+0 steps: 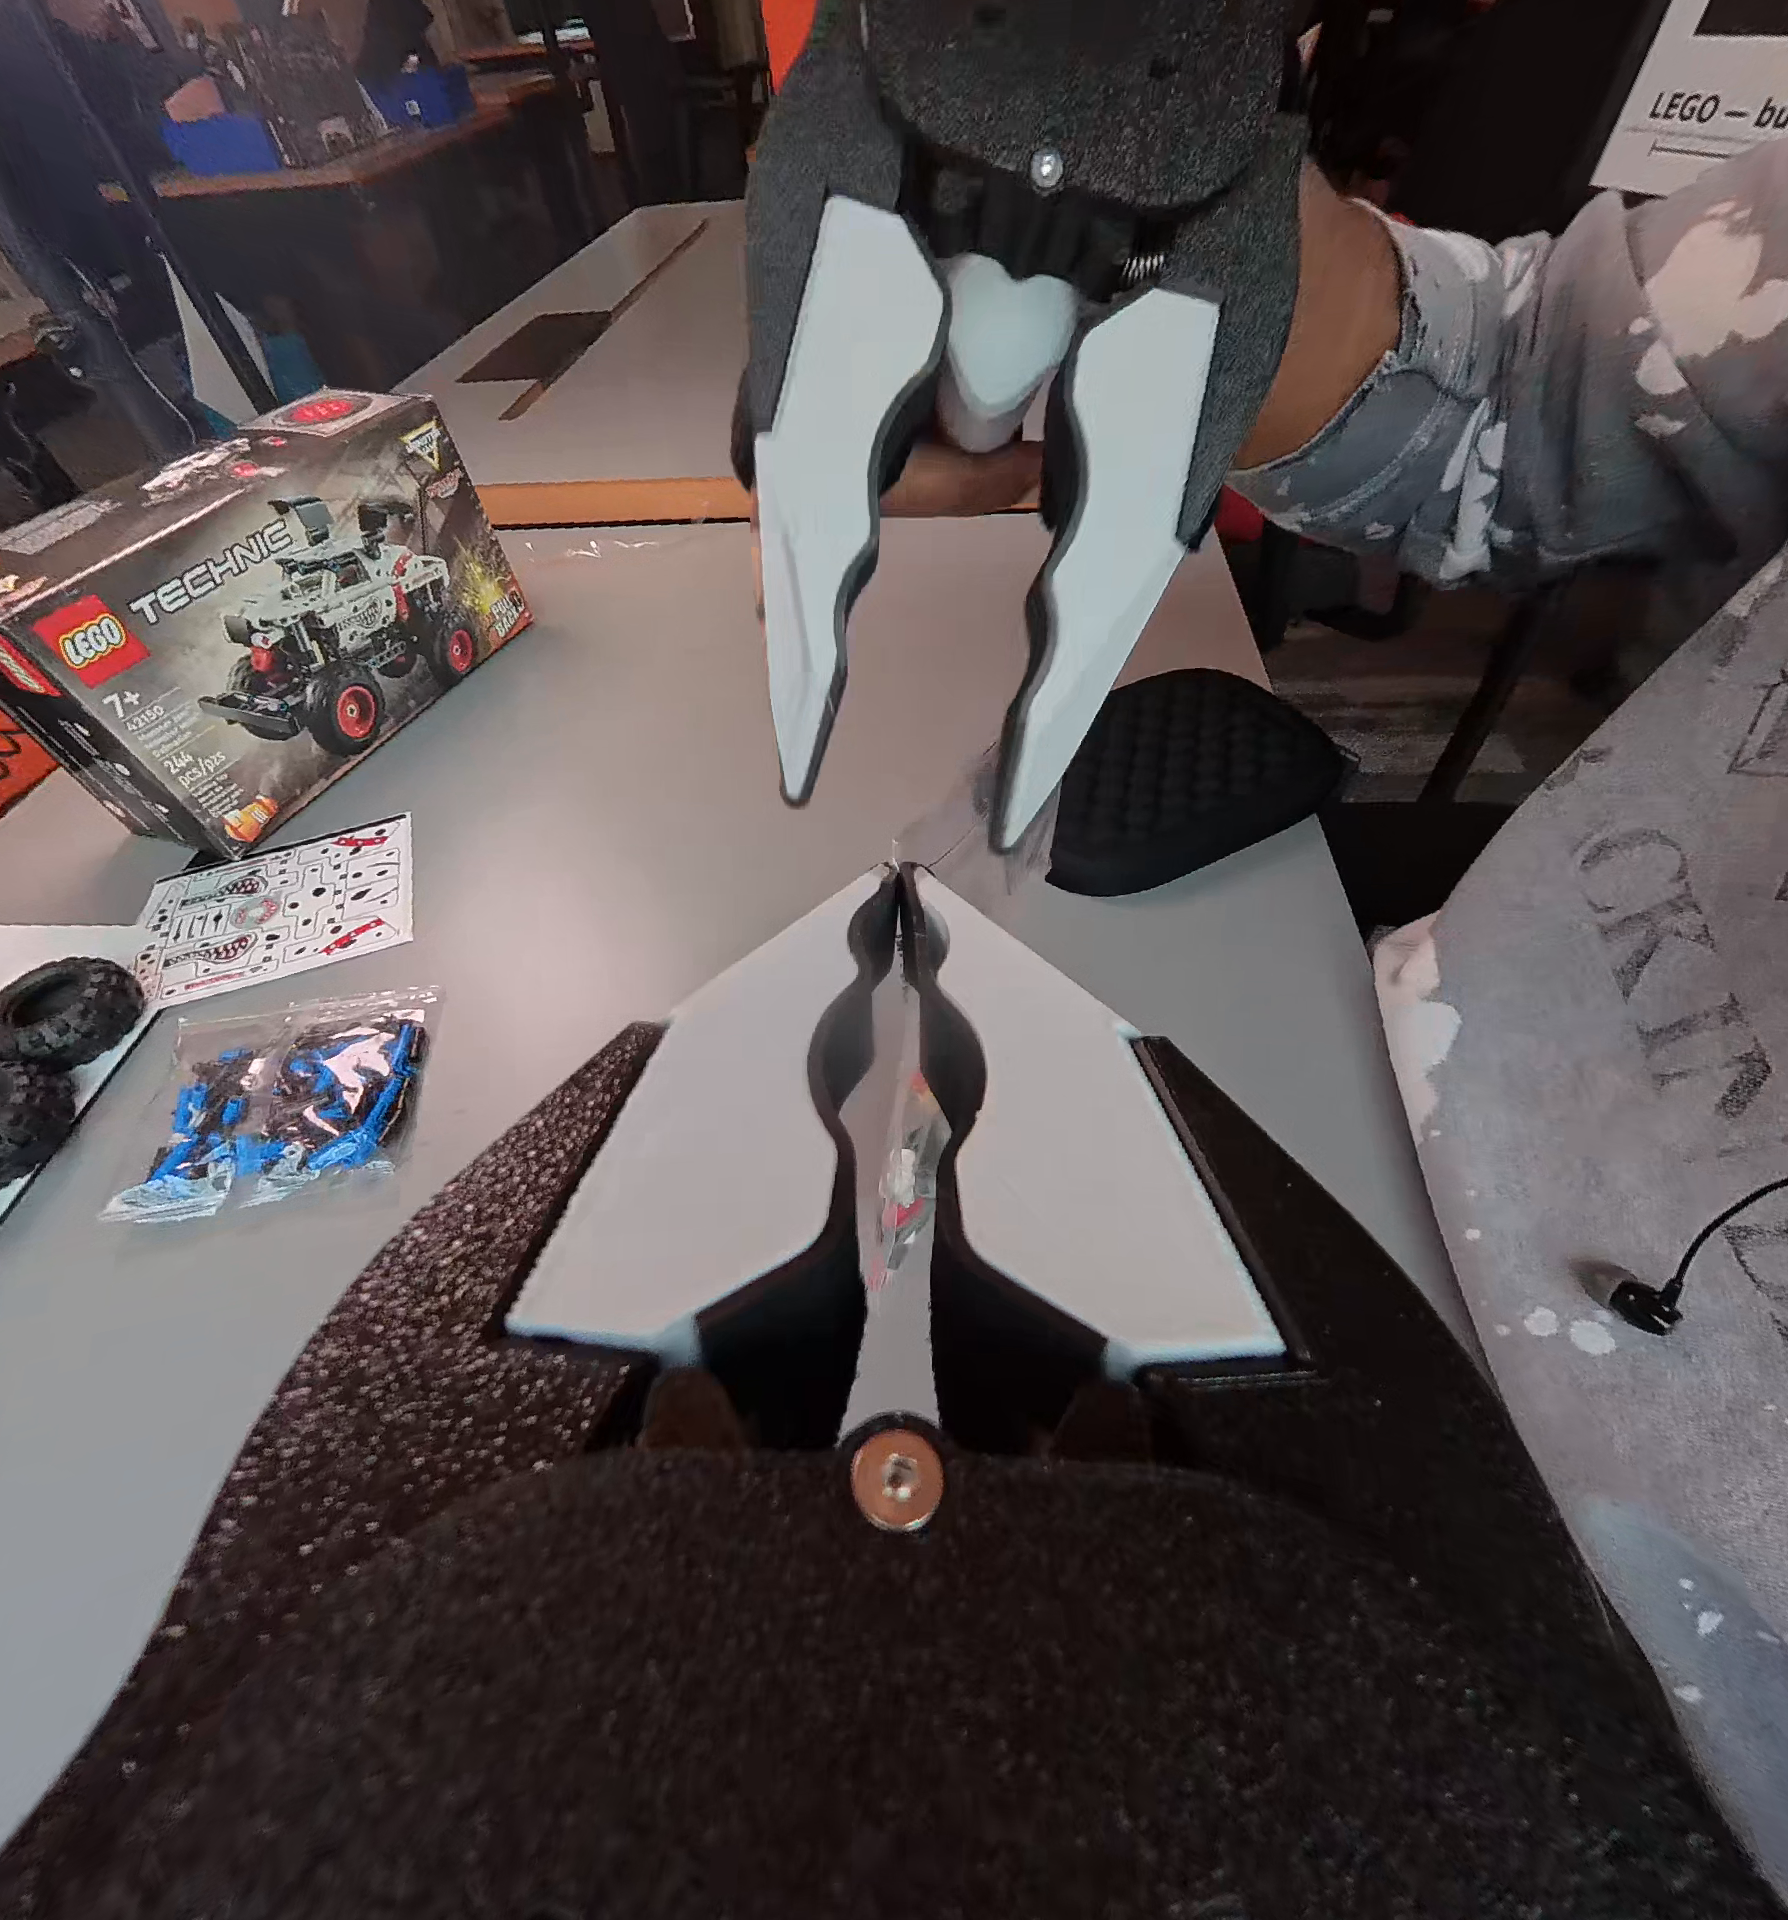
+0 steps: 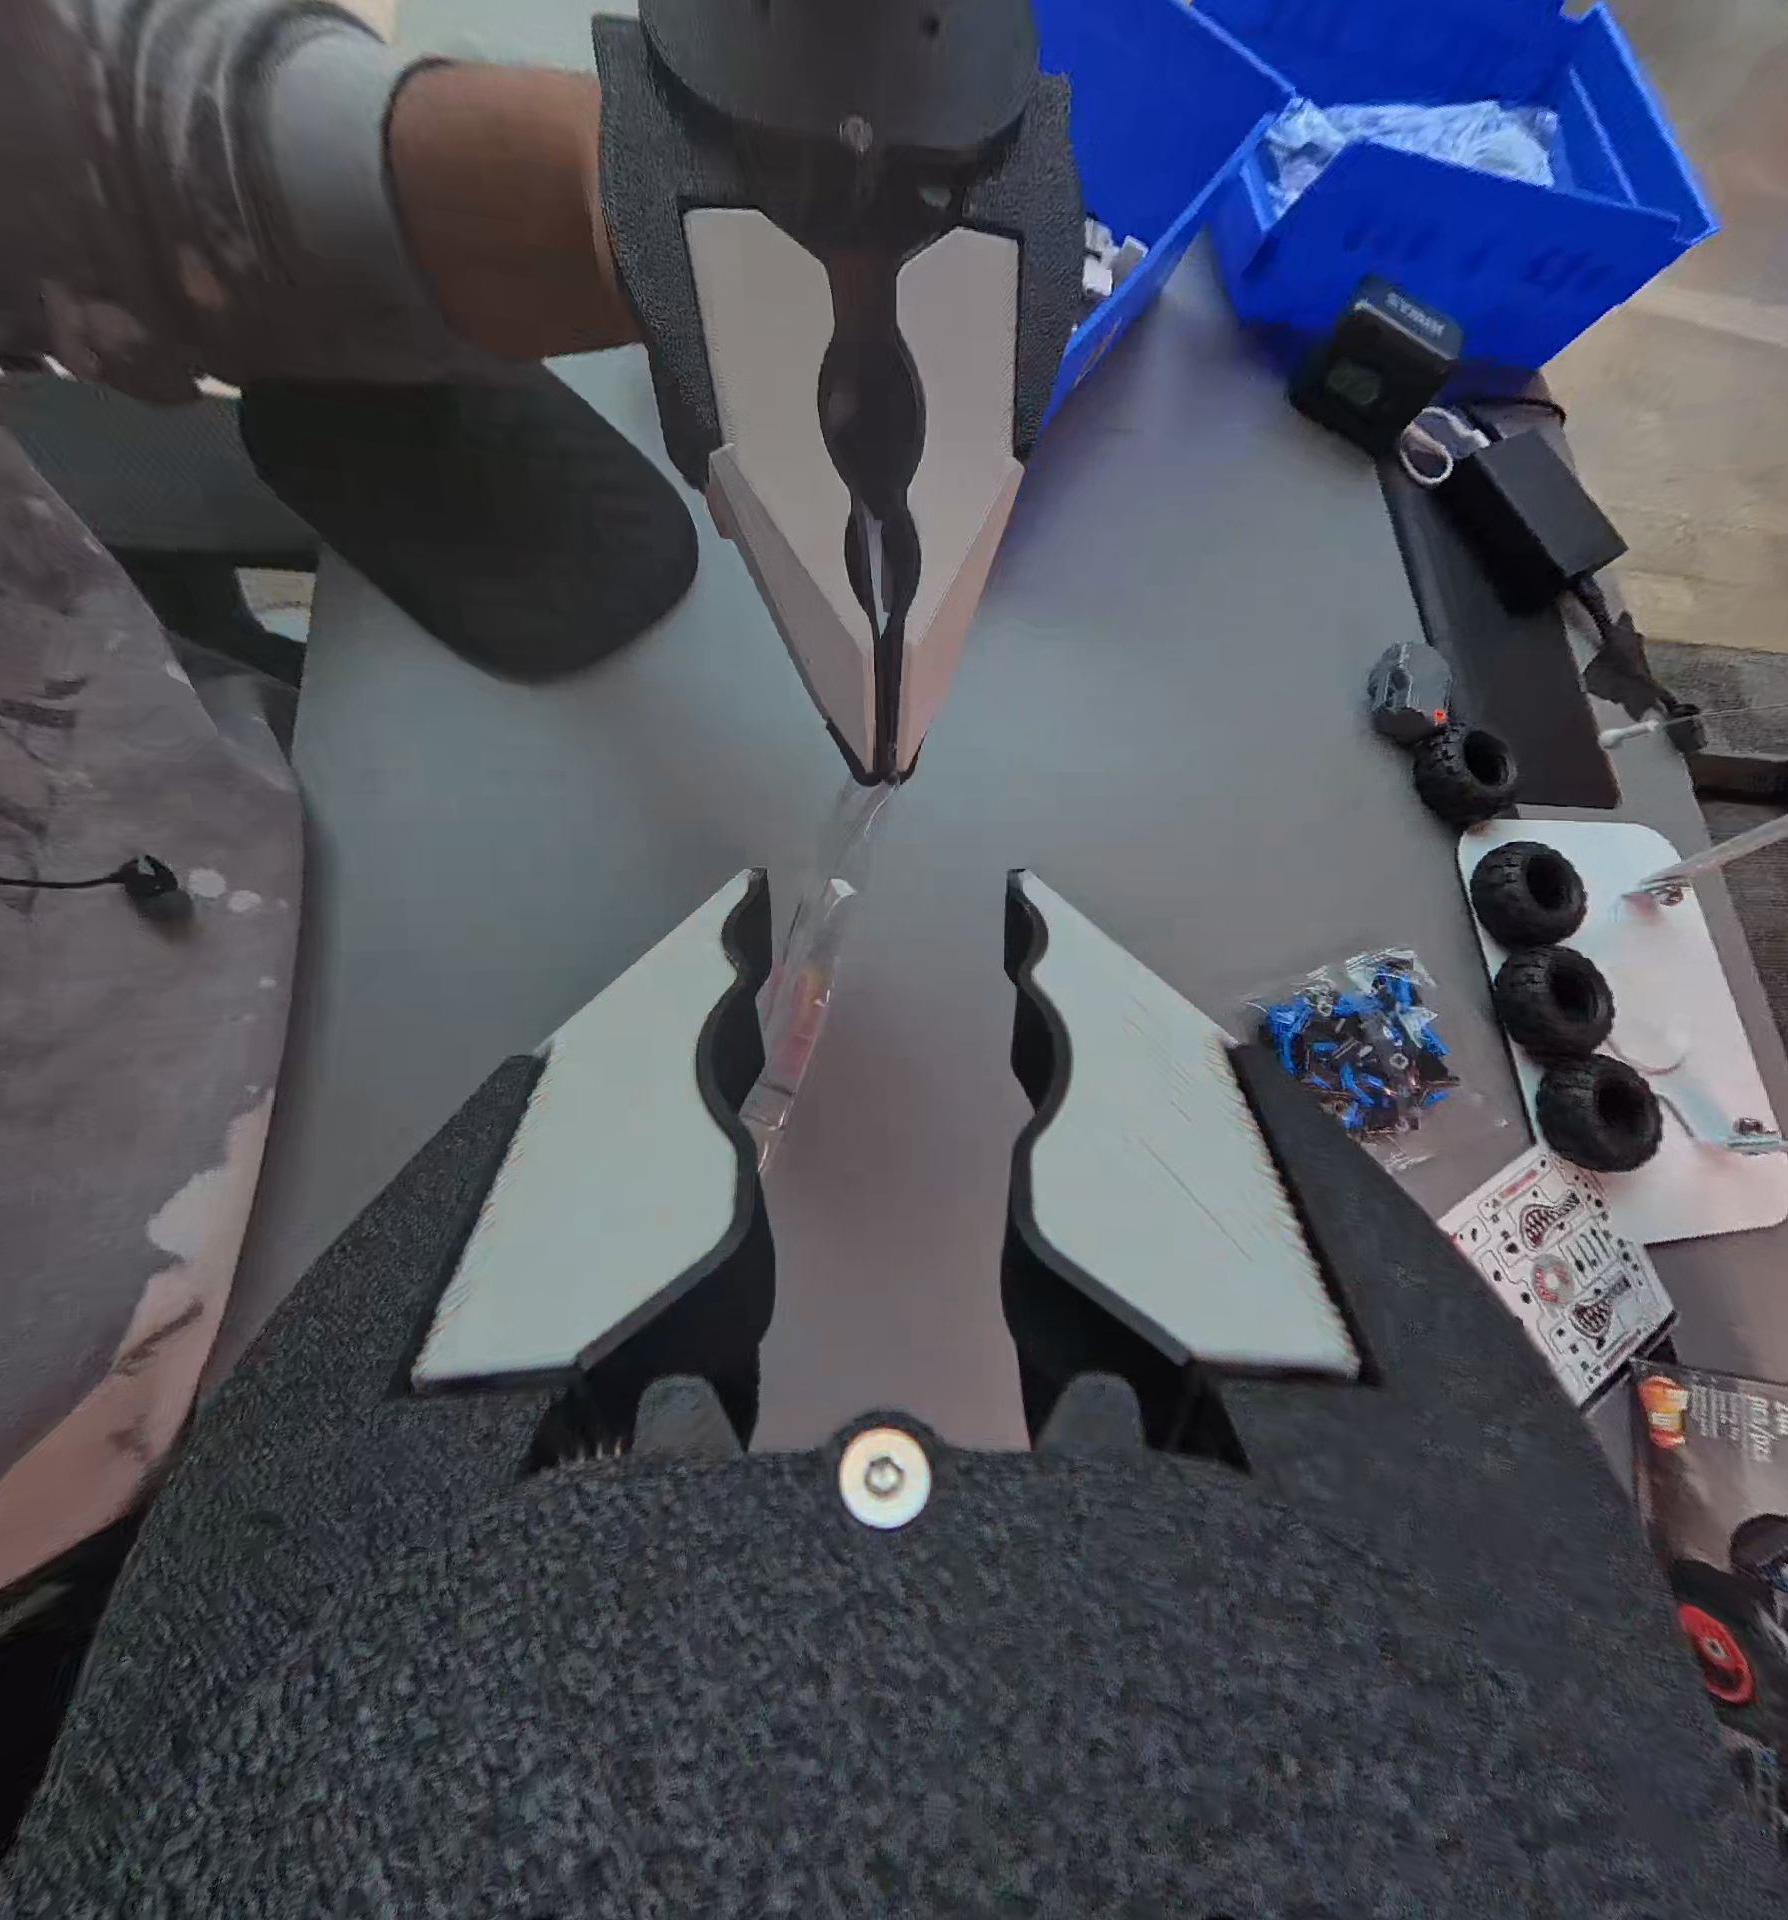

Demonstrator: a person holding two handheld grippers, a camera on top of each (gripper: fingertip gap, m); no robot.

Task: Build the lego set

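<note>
Left tongs (image 1: 900,883) clamped on clear parts bag (image 1: 905,1164), held above bench (image 1: 609,727). Right tongs (image 2: 885,883) spread wide, empty; bag edge touches its left finger, long axis along tongs.
</note>
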